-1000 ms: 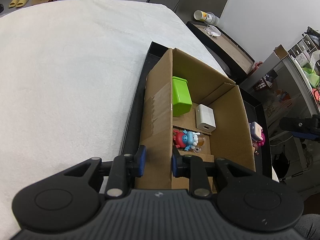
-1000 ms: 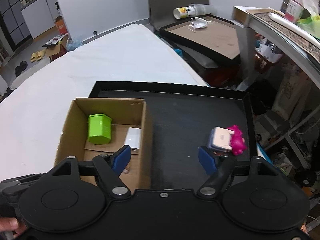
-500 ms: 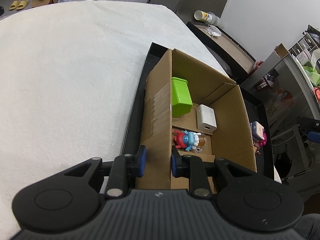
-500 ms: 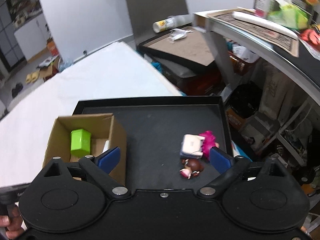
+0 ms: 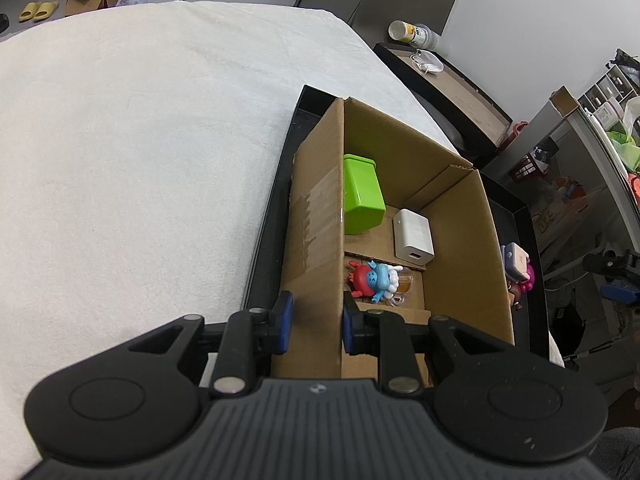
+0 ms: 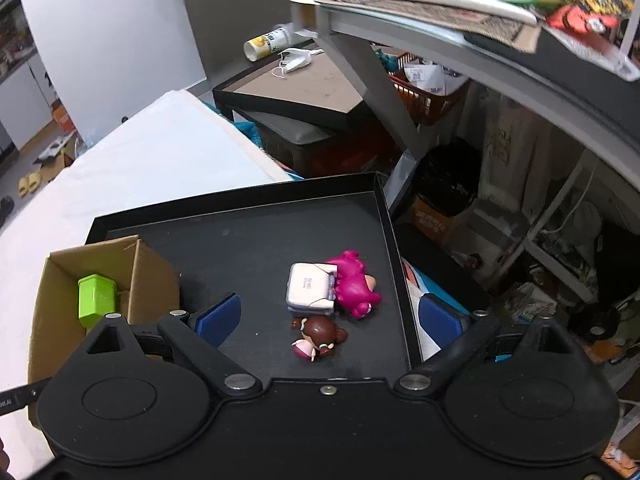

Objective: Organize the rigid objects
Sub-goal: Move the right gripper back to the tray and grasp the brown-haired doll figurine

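My left gripper [image 5: 315,322] is shut on the left wall of the cardboard box [image 5: 320,216], which stands on the black tray [image 6: 248,240]. The box holds a green container [image 5: 362,194], a white charger [image 5: 413,236] and a red-and-blue figurine [image 5: 374,278]. My right gripper [image 6: 330,316] is open above the tray. Between and ahead of its fingers lie a white case [image 6: 310,288], a pink bear toy [image 6: 354,286] and a brown-haired doll [image 6: 318,338]. The box [image 6: 44,316] and green container [image 6: 96,296] also show at the left of the right wrist view.
The tray sits at the right edge of a white padded surface [image 5: 140,140]. Beyond it are a low black table [image 6: 304,84] with a bottle [image 6: 268,42] and a mask, and a cluttered metal shelf [image 6: 500,40] to the right.
My right gripper has pulled back to the right and opened wider, leaving the white case and toys on the tray. My left gripper has kept its hold on the box wall.
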Action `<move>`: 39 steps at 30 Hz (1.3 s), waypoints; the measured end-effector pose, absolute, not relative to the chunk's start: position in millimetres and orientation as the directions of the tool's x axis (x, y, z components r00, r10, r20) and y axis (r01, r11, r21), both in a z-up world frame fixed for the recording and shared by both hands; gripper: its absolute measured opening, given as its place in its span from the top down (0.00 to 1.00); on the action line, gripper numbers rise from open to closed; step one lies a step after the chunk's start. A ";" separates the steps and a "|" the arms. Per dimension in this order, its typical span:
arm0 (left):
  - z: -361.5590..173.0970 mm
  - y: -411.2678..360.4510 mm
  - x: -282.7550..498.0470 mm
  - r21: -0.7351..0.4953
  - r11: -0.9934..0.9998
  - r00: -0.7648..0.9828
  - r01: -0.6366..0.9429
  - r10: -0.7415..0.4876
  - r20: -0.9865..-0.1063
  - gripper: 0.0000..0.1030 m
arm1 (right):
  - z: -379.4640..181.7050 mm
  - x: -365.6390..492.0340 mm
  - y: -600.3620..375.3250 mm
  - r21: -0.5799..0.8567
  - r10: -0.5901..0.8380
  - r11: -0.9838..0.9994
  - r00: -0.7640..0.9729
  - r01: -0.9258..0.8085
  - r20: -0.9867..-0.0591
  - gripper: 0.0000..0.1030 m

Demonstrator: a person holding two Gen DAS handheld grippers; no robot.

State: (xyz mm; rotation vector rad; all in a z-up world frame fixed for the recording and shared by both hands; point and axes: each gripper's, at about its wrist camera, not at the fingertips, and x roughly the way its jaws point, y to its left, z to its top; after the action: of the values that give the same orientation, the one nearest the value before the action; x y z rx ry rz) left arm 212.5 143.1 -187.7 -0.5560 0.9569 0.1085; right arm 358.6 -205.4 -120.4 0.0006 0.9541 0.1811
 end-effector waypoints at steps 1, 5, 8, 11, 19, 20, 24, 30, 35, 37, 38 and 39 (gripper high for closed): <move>-187.7 143.1 212.5 -0.401 0.856 0.582 -0.327 -0.152 -0.799 0.78 | -125.1 360.4 -207.3 0.091 0.159 0.985 0.557 -0.148 -0.815 0.07; -187.8 144.3 212.6 -0.401 0.855 0.582 -0.328 -0.152 -0.799 0.78 | -141.0 362.6 -209.6 0.125 0.181 0.982 0.532 -0.141 -0.827 0.07; -187.8 143.9 212.4 -0.397 0.858 0.583 -0.326 -0.148 -0.799 0.78 | -154.7 363.7 -211.1 0.139 0.189 0.981 0.517 -0.134 -0.835 0.07; -188.2 143.0 212.5 -0.394 0.859 0.581 -0.327 -0.146 -0.801 0.78 | -167.2 364.1 -212.3 0.149 0.195 0.980 0.497 -0.130 -0.845 0.07; -188.3 140.4 215.7 -0.384 0.861 0.577 -0.334 -0.136 -0.806 0.78 | -185.8 374.1 -203.1 0.160 0.201 0.979 0.491 -0.125 -0.848 0.07; -188.5 140.5 216.1 -0.383 0.861 0.576 -0.335 -0.135 -0.807 0.78 | -188.2 375.8 -200.8 0.160 0.204 0.979 0.490 -0.129 -0.848 0.07; -188.3 138.8 216.8 -0.376 0.863 0.573 -0.337 -0.129 -0.809 0.78 | -196.1 381.3 -190.7 0.156 0.213 0.975 0.485 -0.155 -0.848 0.07; -187.9 138.0 217.0 -0.372 0.865 0.572 -0.338 -0.125 -0.811 0.78 | -207.8 384.3 -178.8 0.115 0.191 0.976 0.480 -0.183 -0.856 0.08; -188.1 138.1 217.7 -0.370 0.866 0.571 -0.338 -0.124 -0.812 0.78 | -211.2 386.1 -178.2 0.117 0.194 0.976 0.479 -0.186 -0.856 0.17; -188.1 137.8 217.7 -0.369 0.866 0.571 -0.337 -0.124 -0.812 0.78 | -213.5 385.6 -177.1 0.099 0.179 0.977 0.470 -0.190 -0.864 0.33; -188.3 138.2 217.6 -0.369 0.866 0.571 -0.337 -0.124 -0.811 0.78 | -214.8 386.2 -176.6 0.080 0.159 0.979 0.460 -0.187 -0.873 0.55; -188.1 137.8 217.7 -0.370 0.866 0.571 -0.337 -0.125 -0.811 0.78 | -215.1 386.0 -177.1 0.071 0.148 0.981 0.454 -0.182 -0.878 0.60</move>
State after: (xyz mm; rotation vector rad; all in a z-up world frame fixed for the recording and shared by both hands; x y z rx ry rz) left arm 217.7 137.8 -188.1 -0.5301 0.9667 0.1313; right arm 386.0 -177.1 -215.1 -0.0355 1.0801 0.2039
